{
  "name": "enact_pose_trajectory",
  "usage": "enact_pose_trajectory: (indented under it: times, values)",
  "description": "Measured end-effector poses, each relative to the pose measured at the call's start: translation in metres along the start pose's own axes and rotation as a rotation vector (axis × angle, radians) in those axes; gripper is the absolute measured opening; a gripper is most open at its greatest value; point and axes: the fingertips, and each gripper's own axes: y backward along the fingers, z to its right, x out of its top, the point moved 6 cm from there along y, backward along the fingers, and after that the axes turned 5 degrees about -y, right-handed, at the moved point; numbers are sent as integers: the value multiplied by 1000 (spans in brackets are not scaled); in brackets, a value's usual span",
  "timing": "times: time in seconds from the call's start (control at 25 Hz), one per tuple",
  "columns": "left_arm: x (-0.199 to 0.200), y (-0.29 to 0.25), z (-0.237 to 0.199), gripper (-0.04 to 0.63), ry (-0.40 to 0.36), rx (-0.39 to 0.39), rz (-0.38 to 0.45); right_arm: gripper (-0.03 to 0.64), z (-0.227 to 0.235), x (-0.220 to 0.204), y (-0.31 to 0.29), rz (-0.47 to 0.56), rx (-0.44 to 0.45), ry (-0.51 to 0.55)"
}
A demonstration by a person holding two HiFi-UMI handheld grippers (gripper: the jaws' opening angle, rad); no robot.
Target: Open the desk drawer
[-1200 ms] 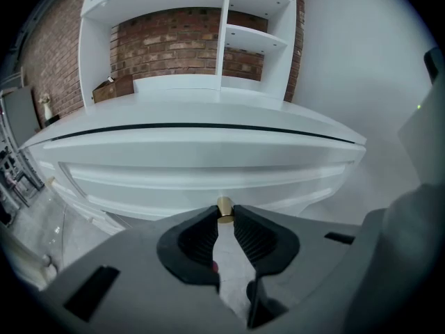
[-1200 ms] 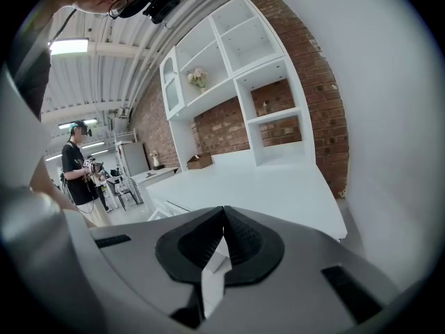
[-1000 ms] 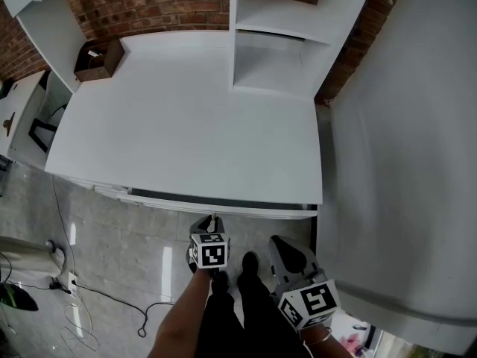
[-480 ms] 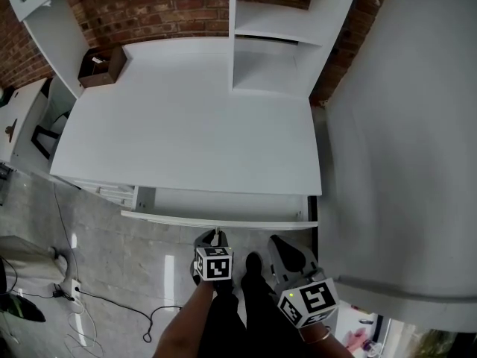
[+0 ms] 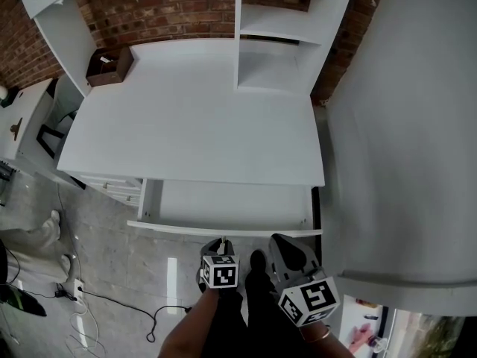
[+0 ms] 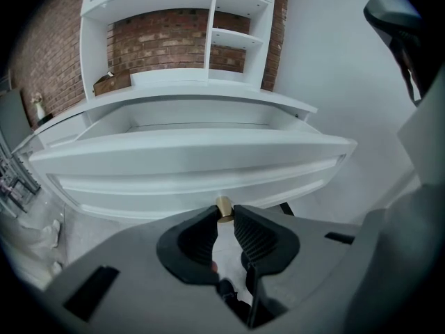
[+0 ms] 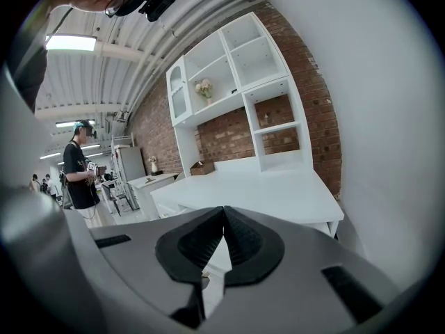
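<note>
Drawer (image 5: pixel 231 200) farther out from desk (image 5: pixel 194 125) than second ago, when only dark slit showed. Left gripper (image 5: pixel 221 241) clamps brass knob (image 6: pixel 224 208) on drawer front, knob pinched at jaw tips. Right gripper (image 7: pixel 223 213) jaws together, empty, beside left. Drawer inside: bare white bottom. Brown box (image 5: pixel 110 66) far beyond jaws, contents unclear.

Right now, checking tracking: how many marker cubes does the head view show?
2. One cube on the left gripper, just below the open drawer's front; the other on the right gripper, lower right.
</note>
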Motion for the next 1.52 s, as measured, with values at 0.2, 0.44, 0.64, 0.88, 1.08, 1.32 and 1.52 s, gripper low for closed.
enact_pose_trajectory:
  times: [0.2, 0.44, 0.64, 0.88, 1.08, 1.32, 1.52]
  values:
    - [-15, 11, 4, 81, -20, -7, -11, 5, -12, -7, 7, 4, -5, -3]
    - [-29, 30, 8, 84, -18, -46, -32, 5, -21, -9, 12, 19, -9, -2]
    - [-38, 54, 1, 83, -11, -78, -52, 5, -29, -13, 10, 24, -6, -7]
    - [-30, 85, -14, 78, -5, -77, -19, 5, -43, -20, 9, 17, 12, -2]
    - [3, 122, -25, 72, -22, -40, 97, 5, -49, -21, 10, 26, 18, 2]
    - [37, 157, -31, 46, -13, -32, 235, 5, -52, -16, 16, 53, 19, 16]
    - [68, 186, -30, 41, -25, -30, 343, 5, -51, -6, 24, 80, 8, 21]
